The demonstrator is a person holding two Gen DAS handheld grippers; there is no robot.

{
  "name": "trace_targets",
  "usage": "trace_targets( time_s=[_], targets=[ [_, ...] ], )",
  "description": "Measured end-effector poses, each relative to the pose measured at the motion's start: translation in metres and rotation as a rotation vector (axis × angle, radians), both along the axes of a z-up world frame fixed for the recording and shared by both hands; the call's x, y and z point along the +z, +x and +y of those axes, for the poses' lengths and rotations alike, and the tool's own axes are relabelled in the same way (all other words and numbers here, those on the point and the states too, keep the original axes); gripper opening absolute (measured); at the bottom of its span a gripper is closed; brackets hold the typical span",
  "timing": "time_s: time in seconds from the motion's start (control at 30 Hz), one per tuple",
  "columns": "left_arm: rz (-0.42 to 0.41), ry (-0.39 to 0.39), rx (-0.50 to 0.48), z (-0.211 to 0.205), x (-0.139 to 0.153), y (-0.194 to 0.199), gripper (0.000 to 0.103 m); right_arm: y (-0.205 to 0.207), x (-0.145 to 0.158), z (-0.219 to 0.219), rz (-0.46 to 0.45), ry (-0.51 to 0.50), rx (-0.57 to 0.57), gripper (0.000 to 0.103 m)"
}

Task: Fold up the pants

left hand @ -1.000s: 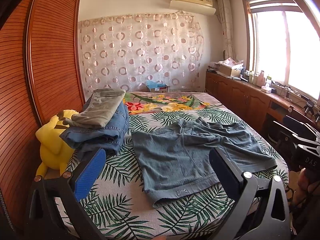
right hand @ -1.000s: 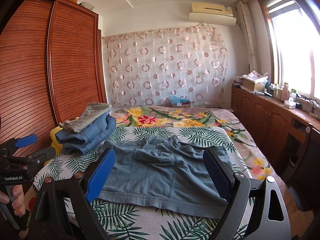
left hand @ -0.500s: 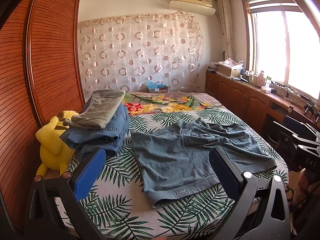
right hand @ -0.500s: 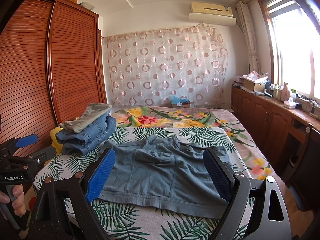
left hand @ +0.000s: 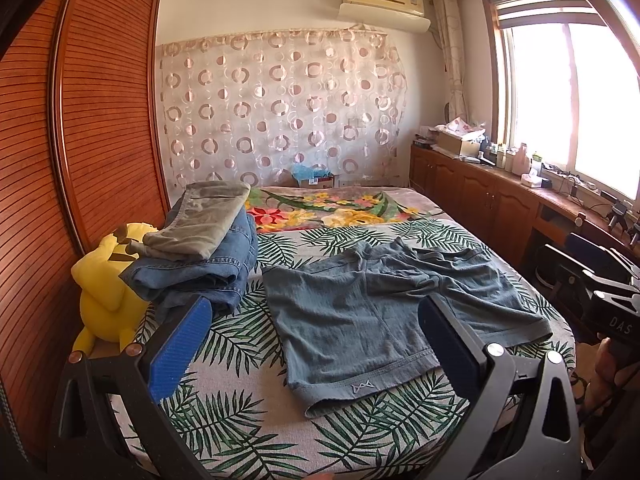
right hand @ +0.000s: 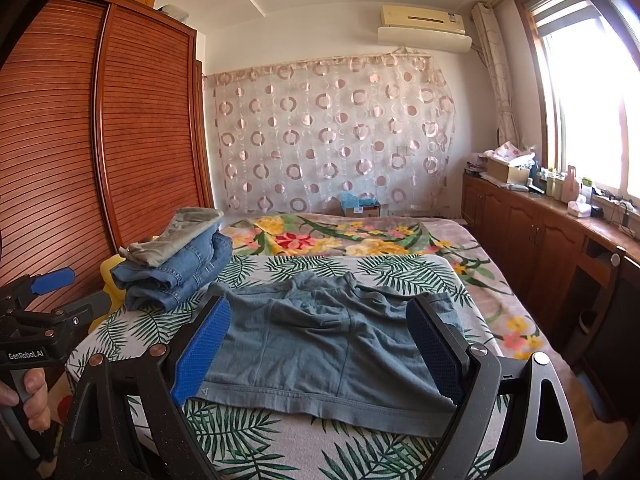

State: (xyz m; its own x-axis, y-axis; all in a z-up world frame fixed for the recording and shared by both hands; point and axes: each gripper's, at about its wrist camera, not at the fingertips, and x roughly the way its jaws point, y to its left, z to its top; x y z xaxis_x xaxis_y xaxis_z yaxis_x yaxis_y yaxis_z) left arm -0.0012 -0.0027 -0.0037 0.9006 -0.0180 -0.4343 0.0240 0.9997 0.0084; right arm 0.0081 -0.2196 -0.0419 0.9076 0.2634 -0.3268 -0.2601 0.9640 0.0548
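Observation:
A pair of grey-blue shorts [left hand: 384, 304] lies spread flat on the leaf-print sheet of the bed [left hand: 248, 392]; it also shows in the right wrist view [right hand: 320, 344]. My left gripper [left hand: 316, 344] is open and empty, held above the near edge of the bed, in front of the shorts' leg hem. My right gripper [right hand: 318, 350] is open and empty, above the shorts' near hem. The left gripper [right hand: 40, 320] shows in the right wrist view at the far left. The right gripper [left hand: 600, 292] shows at the right edge of the left wrist view.
A stack of folded jeans and khaki pants [left hand: 200, 248] sits at the left of the bed, by a yellow plush toy [left hand: 106, 284]. A wooden slatted wardrobe [left hand: 80, 140] stands to the left. Wooden cabinets [left hand: 480, 196] run along the window wall at the right.

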Motion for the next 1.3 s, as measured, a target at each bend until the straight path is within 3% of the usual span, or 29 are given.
trace_targets(
  time_s=[0.7, 1.03, 1.3],
  targets=[
    [0.009, 0.001, -0.011, -0.005, 0.001, 0.001, 0.103, 0.000, -0.001, 0.001, 0.005, 0.001, 0.004, 0.090],
    [0.057, -0.024, -0.033, 0.001, -0.020, 0.016, 0.103, 0.010, -0.007, -0.003, 0.034, -0.014, -0.003, 0.090],
    [0.085, 0.005, -0.050, 0.003, -0.034, 0.042, 0.103, 0.031, -0.017, -0.007, 0.081, -0.060, -0.006, 0.086]
  ],
)
